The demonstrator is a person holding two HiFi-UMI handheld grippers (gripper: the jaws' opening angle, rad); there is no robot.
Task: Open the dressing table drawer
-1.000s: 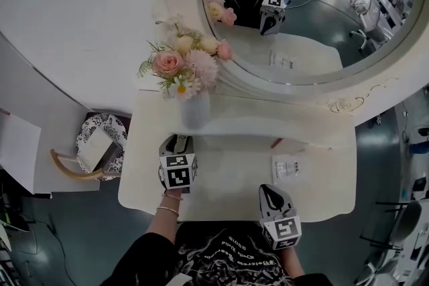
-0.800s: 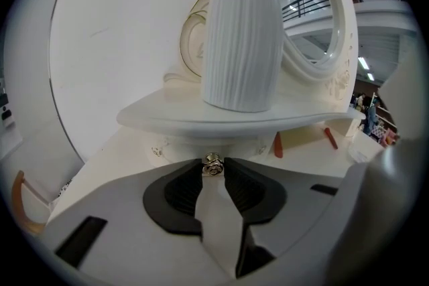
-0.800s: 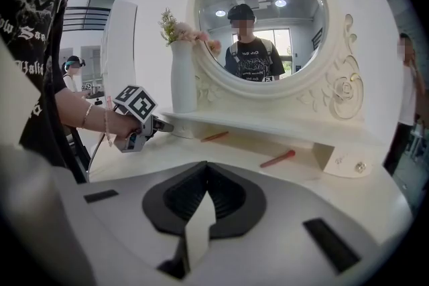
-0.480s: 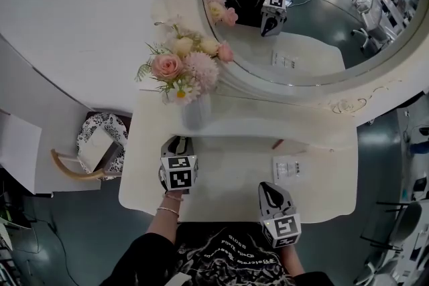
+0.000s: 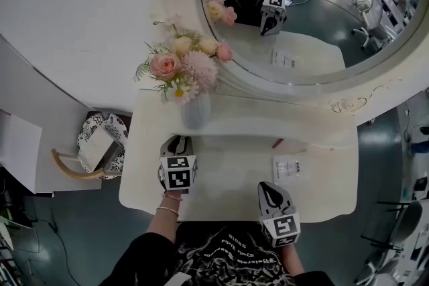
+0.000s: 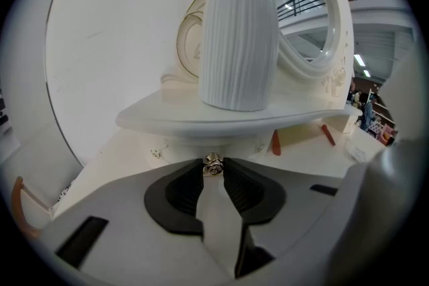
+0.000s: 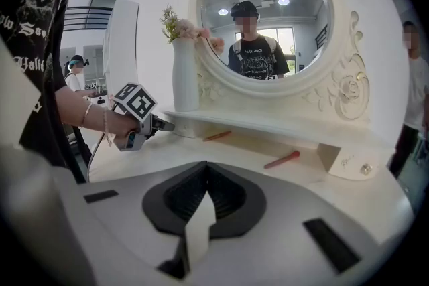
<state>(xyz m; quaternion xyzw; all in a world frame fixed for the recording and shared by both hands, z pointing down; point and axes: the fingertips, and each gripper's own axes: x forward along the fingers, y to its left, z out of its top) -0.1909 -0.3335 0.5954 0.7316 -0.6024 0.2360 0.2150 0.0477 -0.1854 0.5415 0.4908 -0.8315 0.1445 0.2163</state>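
Now: left hand-held gripper (image 5: 175, 143) at the counter's (image 5: 228, 185) left back, jaws just closing, pinching drawer knob (image 6: 212, 165). Right hand-held gripper (image 5: 269, 195) over the front edge, jaws together, empty.

Bright, even light for me, only soft shadow beneath the white raised shelf (image 6: 167, 118). My gripper views bulge, corners black. The round white-framed mirror (image 7: 301, 30) reflects two ceiling lamps; the small shiny metal drawer knob (image 6: 212, 165) glints.
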